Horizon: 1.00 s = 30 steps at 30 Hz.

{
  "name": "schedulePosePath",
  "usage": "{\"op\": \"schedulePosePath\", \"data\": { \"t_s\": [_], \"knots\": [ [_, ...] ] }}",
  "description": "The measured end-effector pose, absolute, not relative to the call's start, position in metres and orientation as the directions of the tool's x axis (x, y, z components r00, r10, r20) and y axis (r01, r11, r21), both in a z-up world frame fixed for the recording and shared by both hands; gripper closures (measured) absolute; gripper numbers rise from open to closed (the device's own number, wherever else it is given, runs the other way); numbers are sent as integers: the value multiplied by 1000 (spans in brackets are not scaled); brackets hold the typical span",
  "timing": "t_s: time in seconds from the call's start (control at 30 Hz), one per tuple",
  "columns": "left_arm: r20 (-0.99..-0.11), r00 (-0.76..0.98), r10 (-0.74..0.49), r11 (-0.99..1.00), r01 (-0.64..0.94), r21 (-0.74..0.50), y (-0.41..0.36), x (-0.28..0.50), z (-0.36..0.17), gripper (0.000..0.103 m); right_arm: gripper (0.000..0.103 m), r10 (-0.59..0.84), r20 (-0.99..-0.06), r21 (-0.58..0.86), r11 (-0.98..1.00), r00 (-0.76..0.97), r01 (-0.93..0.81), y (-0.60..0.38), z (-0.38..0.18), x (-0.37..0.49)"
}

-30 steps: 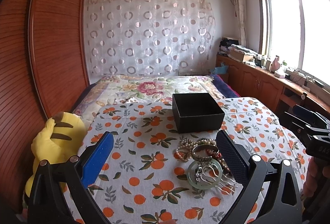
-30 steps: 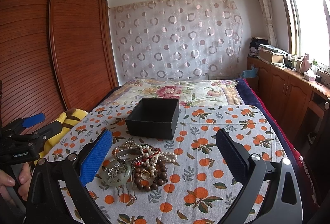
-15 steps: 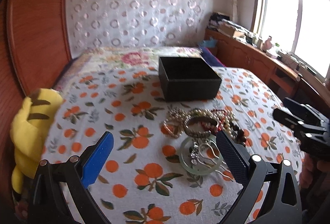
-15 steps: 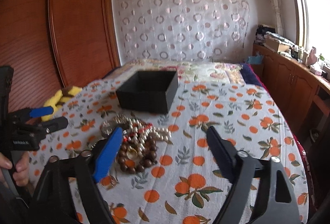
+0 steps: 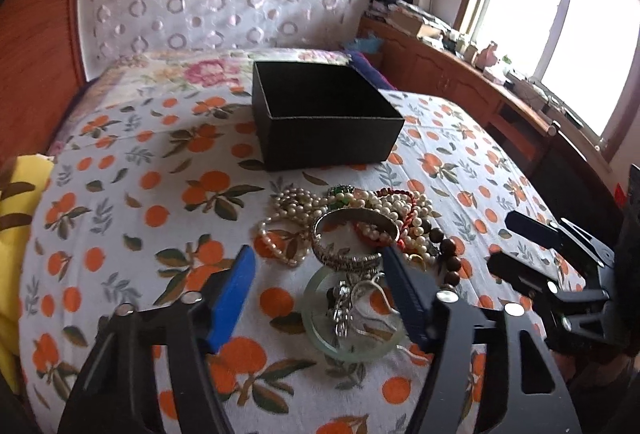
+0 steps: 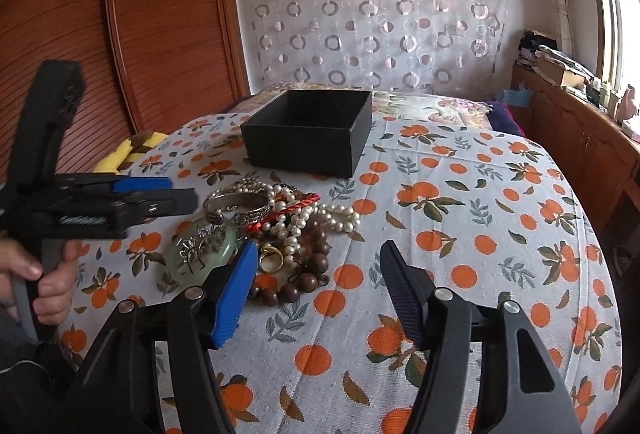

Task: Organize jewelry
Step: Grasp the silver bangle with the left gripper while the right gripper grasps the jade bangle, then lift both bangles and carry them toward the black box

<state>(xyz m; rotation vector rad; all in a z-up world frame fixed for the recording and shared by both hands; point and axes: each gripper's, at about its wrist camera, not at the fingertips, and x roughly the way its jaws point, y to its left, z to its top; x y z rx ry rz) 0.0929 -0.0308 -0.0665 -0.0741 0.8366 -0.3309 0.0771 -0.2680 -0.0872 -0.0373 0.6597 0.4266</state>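
A pile of jewelry lies on the orange-print cloth: a silver bangle [image 5: 352, 238], pearl strands [image 5: 288, 210], brown wooden beads [image 6: 304, 278], a gold ring [image 6: 272, 256], a red cord [image 6: 288, 210] and a pale green jade bangle [image 5: 340, 318] with silver pieces on it. An open, empty black box [image 5: 324, 118] stands behind the pile; it also shows in the right wrist view [image 6: 308, 130]. My left gripper [image 5: 318, 262] is open, low over the jade bangle and silver bangle. My right gripper [image 6: 316, 258] is open, just right of the pile, its blue finger beside the gold ring.
A yellow plush toy [image 5: 16, 214] lies at the table's left edge. A wooden wardrobe [image 6: 120, 34] stands on the left, a bed with floral cover [image 5: 200, 70] behind the table, and a cluttered wooden counter [image 5: 480, 74] under the window on the right.
Both grippers have moved forward and down toward the jewelry pile. The left gripper's fingers have narrowed and now straddle the bangles. The jewelry and box have not moved.
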Motion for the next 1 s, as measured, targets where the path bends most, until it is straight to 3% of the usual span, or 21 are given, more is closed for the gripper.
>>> {"op": "schedulePosePath", "data": {
  "t_s": [0.17, 0.43, 0.57, 0.67, 1.0],
  "knots": [
    [-745, 566, -354, 932, 280, -230, -37, 115, -72, 69, 37, 371, -603, 96, 913, 706, -397, -267, -89, 76],
    [-793, 484, -369, 924, 280, -259, -42, 142, -84, 82, 37, 380, -604, 98, 908, 700, -408, -263, -88, 74],
    [-803, 492, -338, 934, 280, -222, -42, 142, -83, 99, 37, 391, -605, 100, 902, 694, -421, -260, -88, 74],
    [-791, 513, -334, 935, 286, -209, -39, 136, -80, 99, 37, 410, -613, 105, 889, 675, -445, -253, -88, 76],
    [-719, 631, -292, 953, 251, -166, -21, 114, -54, 99, 75, 482, -675, 104, 811, 558, -575, -212, -98, 93]
  ]
}}
